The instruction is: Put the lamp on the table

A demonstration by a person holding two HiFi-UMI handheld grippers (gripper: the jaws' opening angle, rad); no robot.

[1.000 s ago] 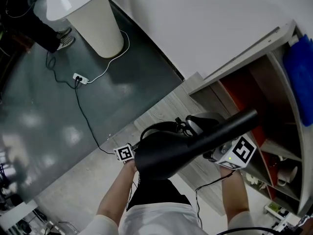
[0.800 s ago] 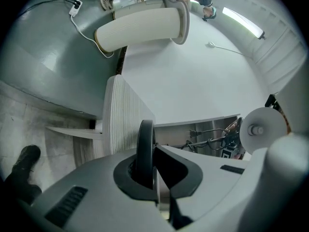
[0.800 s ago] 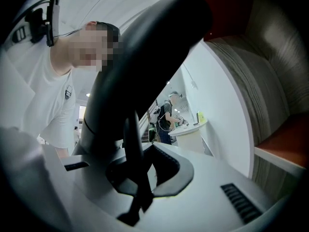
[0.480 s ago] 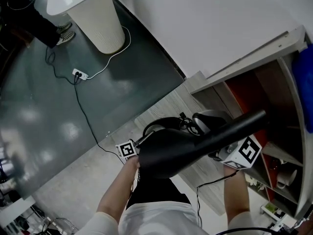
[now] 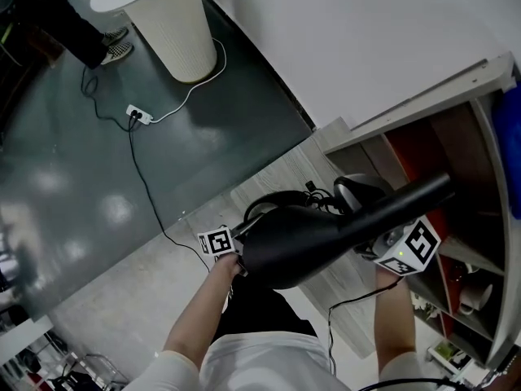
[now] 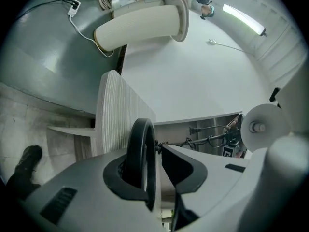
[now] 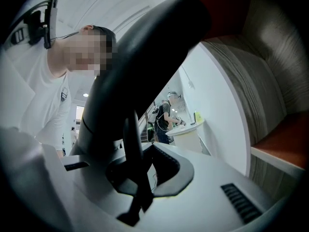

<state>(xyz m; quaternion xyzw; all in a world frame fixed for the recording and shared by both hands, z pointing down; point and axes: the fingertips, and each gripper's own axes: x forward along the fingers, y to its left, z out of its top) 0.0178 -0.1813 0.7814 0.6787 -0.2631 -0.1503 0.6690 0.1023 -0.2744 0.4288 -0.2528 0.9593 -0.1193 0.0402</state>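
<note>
A black lamp (image 5: 293, 247) hangs between both grippers above the floor, its long stem (image 5: 403, 202) slanting up to the right toward the shelf. In the left gripper view a black ring (image 6: 140, 149) of the lamp stands between the jaws of my left gripper (image 6: 157, 151). These jaws have just been opening, and a gap shows beside the ring. My right gripper (image 7: 140, 173) is shut on a thin black part (image 7: 131, 144) of the lamp under the thick stem (image 7: 145, 57). In the head view only the marker cubes (image 5: 216, 241) (image 5: 417, 247) show; the shade hides the jaws.
A white round pedestal table (image 5: 175, 23) stands far left on the dark floor, with a power strip and cables (image 5: 138, 116) beside it. A shelf unit with a red interior (image 5: 419, 141) is at the right. Another person stands at a distant white counter (image 7: 166, 112).
In the head view the lamp and both marker cubes have drifted slightly right and down. Both hands still carry the lamp at about the same tilt.
</note>
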